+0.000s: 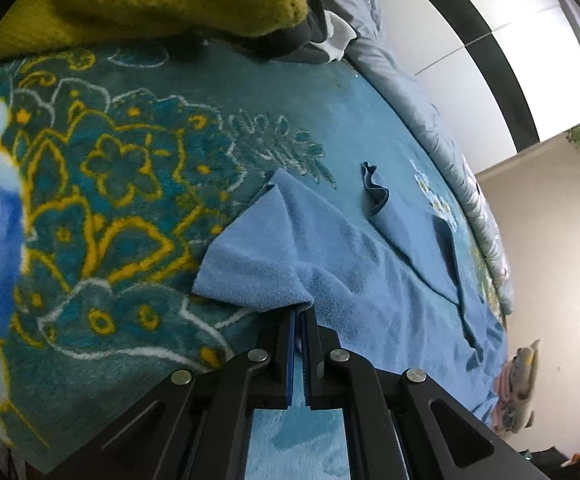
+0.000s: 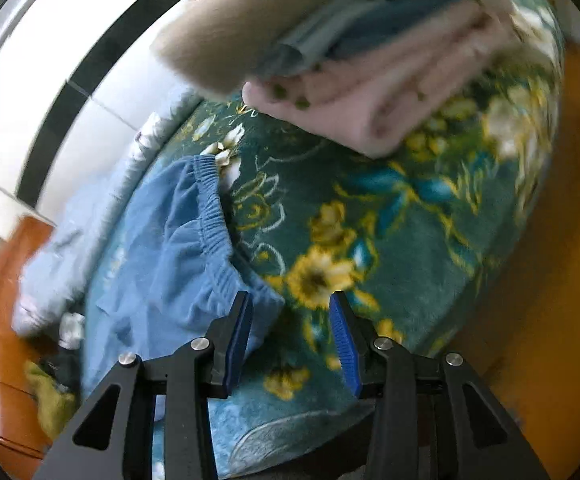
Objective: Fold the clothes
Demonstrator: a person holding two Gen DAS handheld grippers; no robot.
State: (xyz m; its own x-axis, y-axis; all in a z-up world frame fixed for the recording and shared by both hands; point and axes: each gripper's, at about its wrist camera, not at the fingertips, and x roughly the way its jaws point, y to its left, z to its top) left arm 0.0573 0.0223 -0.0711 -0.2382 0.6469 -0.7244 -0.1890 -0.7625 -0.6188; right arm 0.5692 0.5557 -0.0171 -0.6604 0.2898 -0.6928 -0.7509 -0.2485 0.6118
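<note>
Floral blanket (image 1: 138,168); left gripper (image 1: 300,312) pinching blue garment (image 1: 329,248); right-wrist view blurred.

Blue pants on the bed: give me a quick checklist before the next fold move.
1. Left gripper shut on blue pants: ok.
2. Right gripper open, at the elastic waistband: ok.
3. Right grip on fabric: not ok, nothing between the pads.
4. Pants lying flat: not ok, wrinkled, one corner curled up.
5. Folded stack clear of the pants: ok.
6. Right view sharp: not ok, blurred.
</note>
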